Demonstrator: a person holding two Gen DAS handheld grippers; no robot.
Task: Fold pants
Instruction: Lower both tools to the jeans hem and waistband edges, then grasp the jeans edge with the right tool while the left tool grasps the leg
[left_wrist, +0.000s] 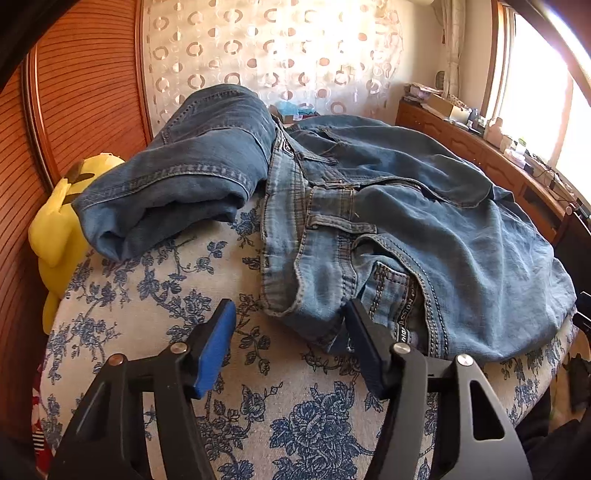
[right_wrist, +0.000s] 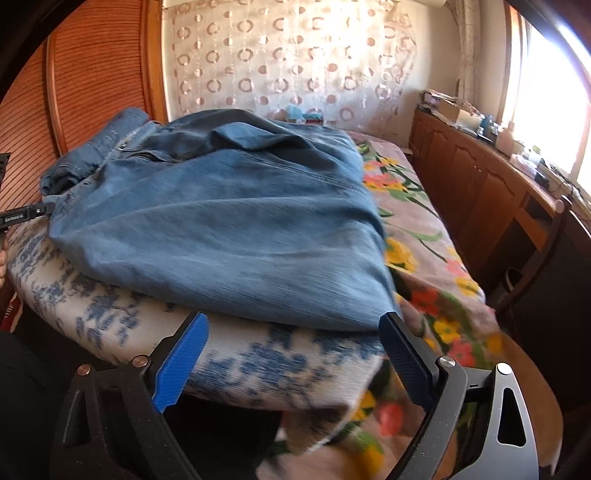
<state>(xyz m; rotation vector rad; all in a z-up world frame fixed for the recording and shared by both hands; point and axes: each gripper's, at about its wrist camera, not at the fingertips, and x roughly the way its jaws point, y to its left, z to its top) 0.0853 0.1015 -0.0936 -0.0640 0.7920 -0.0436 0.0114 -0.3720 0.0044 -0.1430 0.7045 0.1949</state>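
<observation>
Blue jeans (left_wrist: 406, 206) lie crumpled on a blue-flowered cover (left_wrist: 155, 295), the waistband and fly turned toward me. A rolled denim part (left_wrist: 177, 173) sits at the far left, and I cannot tell whether it belongs to the same pair. My left gripper (left_wrist: 290, 321) stands open around the near waistband corner. Its blue left pad is clear of the cloth, while the right pad sits against the denim. In the right wrist view the jeans (right_wrist: 236, 221) show as a smooth broad mound. My right gripper (right_wrist: 293, 328) is wide open at their near edge, with nothing pinched.
A yellow plush toy (left_wrist: 62, 221) lies at the cover's left edge beside a slatted wooden panel (left_wrist: 85, 92). A bright flowered bedspread (right_wrist: 424, 258) stretches to the right. A cluttered wooden cabinet (right_wrist: 480, 184) runs along under the window. A patterned curtain (right_wrist: 295, 66) hangs behind.
</observation>
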